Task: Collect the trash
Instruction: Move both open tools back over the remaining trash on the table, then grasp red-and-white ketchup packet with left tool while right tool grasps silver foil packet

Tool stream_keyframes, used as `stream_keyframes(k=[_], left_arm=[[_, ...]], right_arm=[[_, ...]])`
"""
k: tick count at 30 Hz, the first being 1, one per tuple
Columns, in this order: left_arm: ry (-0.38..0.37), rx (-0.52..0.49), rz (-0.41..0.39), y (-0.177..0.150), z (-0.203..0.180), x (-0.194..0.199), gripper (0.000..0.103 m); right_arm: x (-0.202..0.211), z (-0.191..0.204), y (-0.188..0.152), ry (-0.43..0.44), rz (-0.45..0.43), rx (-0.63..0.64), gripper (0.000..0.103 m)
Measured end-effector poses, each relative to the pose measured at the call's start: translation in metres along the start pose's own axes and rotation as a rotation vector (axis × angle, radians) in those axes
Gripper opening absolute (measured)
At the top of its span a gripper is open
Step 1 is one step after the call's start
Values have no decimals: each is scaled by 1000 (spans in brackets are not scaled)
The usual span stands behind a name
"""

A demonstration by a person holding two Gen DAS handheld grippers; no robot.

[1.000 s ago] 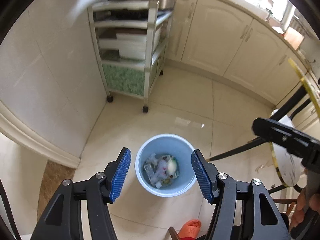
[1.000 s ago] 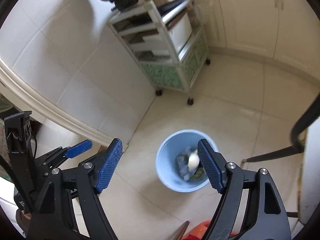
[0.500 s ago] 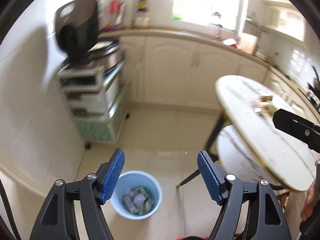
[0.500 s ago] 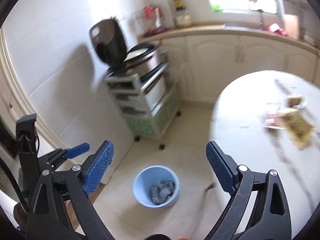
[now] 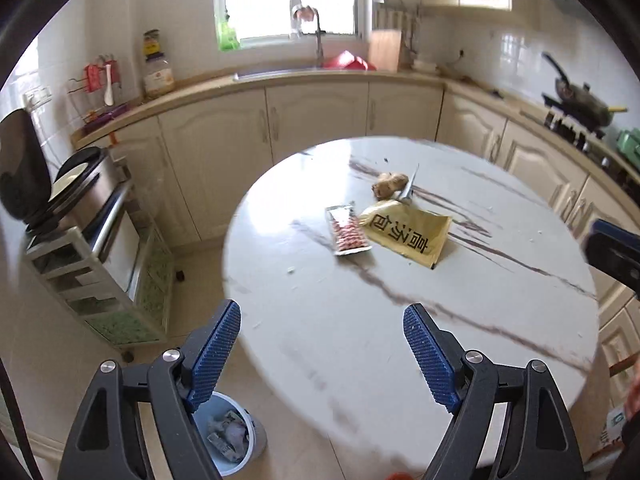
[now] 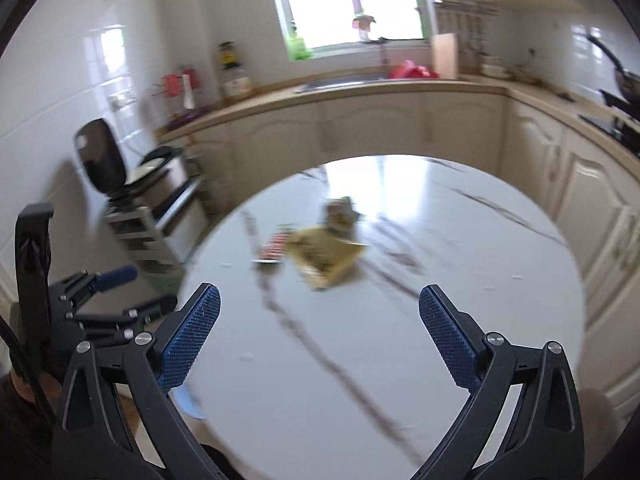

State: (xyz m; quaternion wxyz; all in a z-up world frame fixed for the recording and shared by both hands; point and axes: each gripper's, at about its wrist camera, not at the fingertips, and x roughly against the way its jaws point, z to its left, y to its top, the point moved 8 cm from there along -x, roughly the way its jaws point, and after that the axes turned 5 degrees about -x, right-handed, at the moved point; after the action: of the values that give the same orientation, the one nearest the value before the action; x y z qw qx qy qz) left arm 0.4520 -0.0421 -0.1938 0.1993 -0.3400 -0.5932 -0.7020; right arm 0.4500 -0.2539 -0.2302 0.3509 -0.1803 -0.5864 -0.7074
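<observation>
The left gripper (image 5: pixel 322 352) and right gripper (image 6: pixel 320 330) both have jaws that have just been opening, now spread wide with nothing between them, above the round marble table (image 5: pixel 500 304). The trash lies mid-table: a yellow packet (image 5: pixel 408 234) touching a clear wrapper (image 5: pixel 347 230), with a brown lump (image 5: pixel 390 184) just behind. The blue bin (image 5: pixel 240 442) sits on the floor beside the table.

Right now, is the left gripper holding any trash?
No, the left gripper stands open with nothing between its pads, and the yellow packet lies untouched on the table.
</observation>
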Motion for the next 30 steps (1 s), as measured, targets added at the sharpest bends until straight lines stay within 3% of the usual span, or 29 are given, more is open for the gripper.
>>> stream_keyframes(k=[4, 10, 12, 17, 20, 22, 24, 30], left_arm=[[45, -58, 58, 25, -18, -55, 80], [42, -35, 126, 59, -5, -137, 76], [59, -37, 141, 66, 0, -157, 66], [39, -11, 167, 72, 7, -196, 59], [40, -25, 149, 79, 8, -211, 57], [5, -23, 137, 79, 8, -216, 47], [-61, -14, 135, 80, 7, -220, 31], [-107, -36, 106, 79, 13, -222, 22]], right_arm=[[-12, -37, 3, -26, 26, -28, 100], [-39, -70, 2, -36, 68, -48, 100], [-45, -74, 1, -36, 75, -45, 100], [-66, -74, 9, -34, 102, -24, 100], [-77, -67, 19, -18, 109, -12, 100], [-87, -59, 27, -17, 117, -5, 100], [-99, -50, 34, -6, 123, -1, 100], [-139, -18, 50, 34, 149, -16, 100]])
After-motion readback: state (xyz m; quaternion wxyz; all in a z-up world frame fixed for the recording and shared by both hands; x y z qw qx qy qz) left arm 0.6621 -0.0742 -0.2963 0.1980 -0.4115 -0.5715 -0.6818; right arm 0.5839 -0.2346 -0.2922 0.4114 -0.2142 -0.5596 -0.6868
